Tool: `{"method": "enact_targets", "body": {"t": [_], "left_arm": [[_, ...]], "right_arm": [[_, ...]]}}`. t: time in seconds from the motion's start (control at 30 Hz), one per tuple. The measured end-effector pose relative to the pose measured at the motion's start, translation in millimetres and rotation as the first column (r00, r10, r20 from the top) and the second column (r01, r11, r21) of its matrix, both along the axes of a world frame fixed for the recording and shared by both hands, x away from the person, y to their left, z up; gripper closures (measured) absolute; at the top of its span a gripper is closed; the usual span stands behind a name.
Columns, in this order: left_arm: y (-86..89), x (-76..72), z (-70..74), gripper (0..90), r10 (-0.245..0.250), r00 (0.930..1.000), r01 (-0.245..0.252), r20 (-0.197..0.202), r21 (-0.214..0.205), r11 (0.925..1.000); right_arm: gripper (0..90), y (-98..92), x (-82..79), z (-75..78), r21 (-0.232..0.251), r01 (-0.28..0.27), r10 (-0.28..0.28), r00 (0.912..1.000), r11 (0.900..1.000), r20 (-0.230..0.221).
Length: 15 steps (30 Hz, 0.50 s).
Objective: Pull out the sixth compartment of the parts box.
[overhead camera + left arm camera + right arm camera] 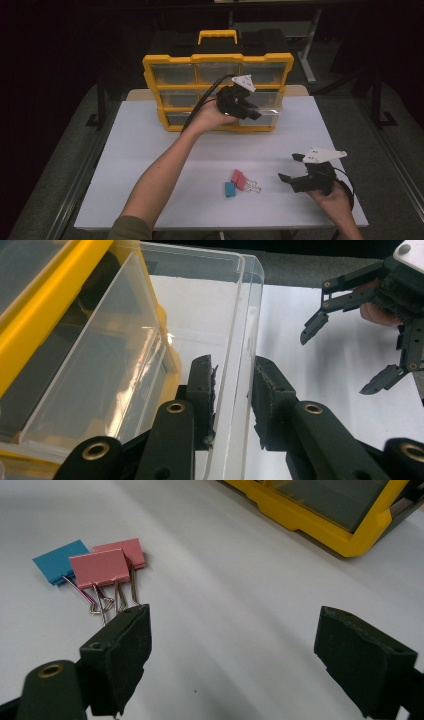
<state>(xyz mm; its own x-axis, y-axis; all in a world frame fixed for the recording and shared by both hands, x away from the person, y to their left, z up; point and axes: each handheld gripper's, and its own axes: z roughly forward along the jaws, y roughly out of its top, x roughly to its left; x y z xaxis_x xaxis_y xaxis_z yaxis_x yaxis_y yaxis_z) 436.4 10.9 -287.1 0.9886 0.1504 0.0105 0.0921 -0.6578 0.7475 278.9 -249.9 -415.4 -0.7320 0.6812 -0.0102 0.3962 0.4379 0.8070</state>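
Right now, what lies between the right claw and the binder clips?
Only bare white table, seen in the right gripper view; the right claw stands open just short of the binder clips.

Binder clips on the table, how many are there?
3: two pink binder clips lying side by side, partly overlapping, and one blue binder clip touching them, all on the white table near the right gripper.

White tabletop (150,150): rectangular, matte. Two pink binder clips (240,178), overlapping, wire handles toward the near right. One blue binder clip (229,189), touching the pink pair on their left. Grey floor (60,165) around the tabletop; dark background beyond.
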Motion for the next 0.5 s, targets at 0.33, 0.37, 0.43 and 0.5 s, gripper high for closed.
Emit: {"method": "enact_targets", "body": {"t": [0.33, 0.37, 0.43, 0.5], "left_arm": [[-0.1, -5.1, 1.4, 72.9, -0.016, 0.9999, 0.016, -0.003, 0.006, 0.9999], [0.0, -5.3, 1.1, 72.9, -0.017, 0.9998, 0.017, -0.002, 0.003, 0.9998], [0.3, -5.6, 1.1, 72.9, -0.019, 0.9998, 0.019, -0.003, 0.004, 0.9998], [0.4, -5.7, 1.0, 72.9, -0.018, 0.9998, 0.018, -0.004, 0.003, 0.9998]], "right_arm": [[14.3, 0.8, -0.2, -0.3, -0.004, -0.004, 0.004, 1.0, 1.0, -0.003], [14.3, 1.0, -0.1, -0.3, -0.004, -0.006, 0.006, 1.0, 1.0, -0.001], [14.3, 1.0, -0.1, -0.4, -0.005, -0.007, 0.007, 1.0, 1.0, -0.002], [14.3, 1.1, 0.0, -0.6, -0.004, -0.007, 0.007, 1.0, 1.0, -0.003]]}}
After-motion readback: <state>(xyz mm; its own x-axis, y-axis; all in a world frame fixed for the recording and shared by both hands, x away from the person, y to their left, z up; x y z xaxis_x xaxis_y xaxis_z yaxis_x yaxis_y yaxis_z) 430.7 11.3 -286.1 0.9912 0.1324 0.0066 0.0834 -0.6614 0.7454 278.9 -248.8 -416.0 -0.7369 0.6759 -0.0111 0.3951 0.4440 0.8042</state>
